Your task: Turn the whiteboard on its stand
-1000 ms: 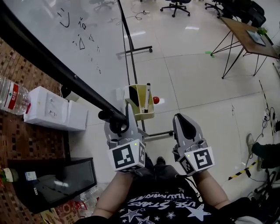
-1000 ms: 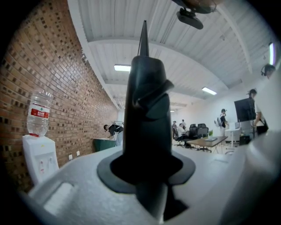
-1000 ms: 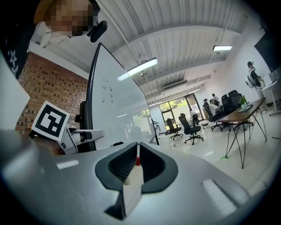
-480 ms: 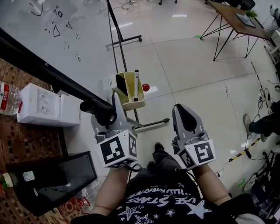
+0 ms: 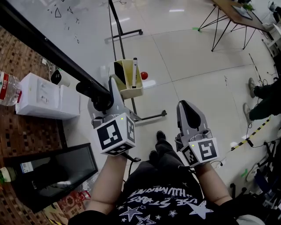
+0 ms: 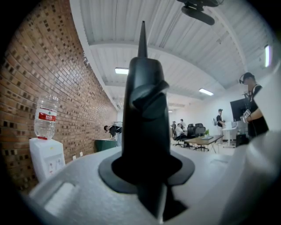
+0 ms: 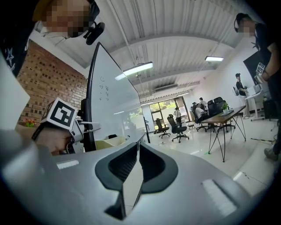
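My right gripper (image 5: 188, 110) hangs free over the floor just ahead of my knees, its jaws drawn together to a thin slit with nothing in them (image 7: 137, 149). My left gripper (image 5: 105, 94) is a little further out and to the left, and its jaws are closing on the black frame (image 5: 48, 50) of the whiteboard (image 5: 35, 13). In the left gripper view that dark bar (image 6: 145, 118) fills the gap between the jaws and the pads press on it.

The whiteboard itself lies tilted across the upper left of the head view, with small marks on its white face. Just beyond the left gripper sits a yellowish tray (image 5: 137, 91) on the stand, with a marker (image 5: 134, 72) upright in it. To the left, against the brick wall, is a white water dispenser (image 5: 44, 101) with its bottle (image 5: 6, 88). Far off across the tiled floor is a desk (image 5: 237, 13) on thin legs.
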`<state>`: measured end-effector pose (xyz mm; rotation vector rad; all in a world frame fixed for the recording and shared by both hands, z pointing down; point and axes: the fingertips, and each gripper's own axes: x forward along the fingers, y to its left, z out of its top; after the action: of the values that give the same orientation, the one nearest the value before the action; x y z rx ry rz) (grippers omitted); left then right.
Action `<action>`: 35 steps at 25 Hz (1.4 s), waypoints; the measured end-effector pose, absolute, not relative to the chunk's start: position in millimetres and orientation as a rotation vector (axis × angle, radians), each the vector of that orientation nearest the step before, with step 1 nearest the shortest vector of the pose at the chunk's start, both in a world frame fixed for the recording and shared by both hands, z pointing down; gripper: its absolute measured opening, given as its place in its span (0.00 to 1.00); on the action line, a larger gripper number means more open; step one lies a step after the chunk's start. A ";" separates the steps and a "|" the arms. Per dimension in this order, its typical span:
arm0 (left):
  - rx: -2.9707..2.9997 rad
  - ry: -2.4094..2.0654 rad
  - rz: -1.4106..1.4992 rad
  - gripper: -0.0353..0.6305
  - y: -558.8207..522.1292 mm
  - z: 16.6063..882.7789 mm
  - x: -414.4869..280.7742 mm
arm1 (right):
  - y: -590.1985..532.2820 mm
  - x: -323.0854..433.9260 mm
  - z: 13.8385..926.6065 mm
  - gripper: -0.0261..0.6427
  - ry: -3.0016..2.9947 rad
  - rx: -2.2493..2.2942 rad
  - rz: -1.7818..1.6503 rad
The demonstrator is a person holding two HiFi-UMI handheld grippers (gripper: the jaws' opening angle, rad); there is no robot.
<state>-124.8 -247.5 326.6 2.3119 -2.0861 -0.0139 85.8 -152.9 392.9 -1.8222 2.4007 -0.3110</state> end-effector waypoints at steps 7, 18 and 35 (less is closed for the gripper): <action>2.316 -2.087 -0.017 0.24 -216.9 323.0 -130.2 | -113.4 86.6 398.3 0.08 2.383 -1.886 -0.331; 2.335 -2.077 -0.018 0.24 -144.1 322.2 -125.8 | -90.1 71.4 388.8 0.08 2.424 -1.833 -0.324; 2.311 -2.097 -0.009 0.24 -30.6 330.4 -88.3 | -11.6 117.6 364.7 0.08 2.450 -1.715 -0.245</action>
<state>-88.3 -30.6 330.4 2.3112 -2.0969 -0.0088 117.6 -11.6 364.7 -1.7155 2.4502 -0.2449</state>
